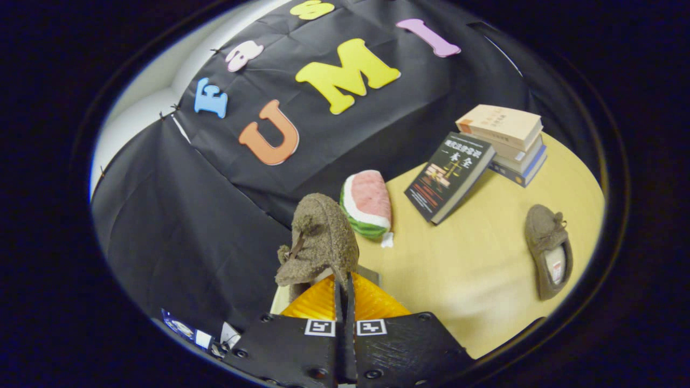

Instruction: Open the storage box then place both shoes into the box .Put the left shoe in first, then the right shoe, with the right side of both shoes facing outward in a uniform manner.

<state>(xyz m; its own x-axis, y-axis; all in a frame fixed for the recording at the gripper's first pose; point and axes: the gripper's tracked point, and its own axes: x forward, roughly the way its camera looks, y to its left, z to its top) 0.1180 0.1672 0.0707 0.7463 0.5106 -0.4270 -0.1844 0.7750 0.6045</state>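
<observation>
My gripper [345,283] is shut on the rim of a brown fuzzy shoe [322,237]. The shoe stands up from the orange fingers [315,304], held above the table with its bow lace hanging on the left side. The second brown shoe [549,252] lies flat on the light wooden table [474,258], well off to the right of the fingers, with its pale insole showing. A pale edge [280,302] and a grey corner [372,272] peek out just behind the fingers; I cannot tell what they belong to.
A watermelon-slice plush [367,205] lies on the table just beyond the held shoe. Farther right, a dark book [450,175] leans against a stack of books [506,141]. Black cloth walls close off the back and left.
</observation>
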